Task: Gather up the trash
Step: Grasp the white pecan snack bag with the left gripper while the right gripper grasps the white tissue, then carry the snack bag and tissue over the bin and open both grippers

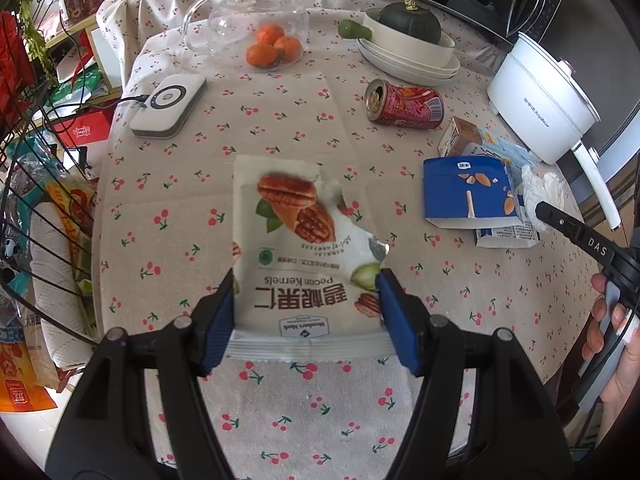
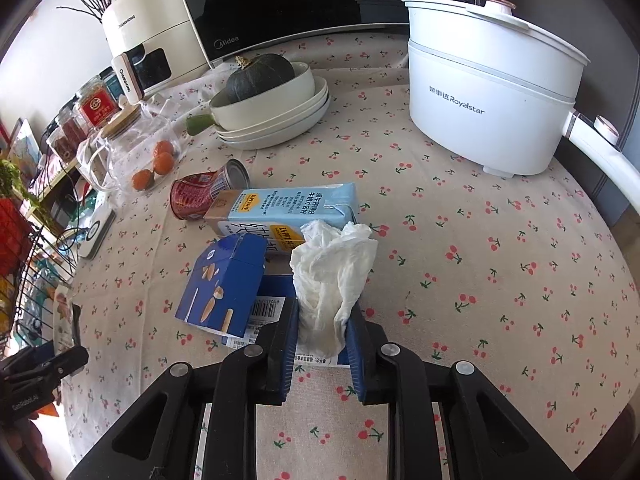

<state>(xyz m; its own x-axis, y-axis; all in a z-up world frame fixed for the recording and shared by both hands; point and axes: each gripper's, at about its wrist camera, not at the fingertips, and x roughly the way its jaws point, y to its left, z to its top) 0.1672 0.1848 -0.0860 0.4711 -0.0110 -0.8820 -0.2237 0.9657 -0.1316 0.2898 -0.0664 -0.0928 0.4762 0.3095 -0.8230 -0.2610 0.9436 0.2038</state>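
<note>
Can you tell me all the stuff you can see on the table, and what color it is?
pecan bag: 1, white, held in left gripper
tissue: 1, white, crumpled, held in right gripper
snack boxes: 2, blue, flattened, beside the tissue
milk carton: 1, light blue, lying behind the boxes
can: 1, red, on its side
oranges: 3, orange, by the glass jug
glass jug: 1, clear
squash: 1, dark green, in white bowl
plates: stack, white, under the bowl
electric pot: 1, white, far right
scale: 1, white, left side
tablecloth: 1, cherry print
left gripper: 1, black, blue pads
right gripper: 1, black, blue pads
</note>
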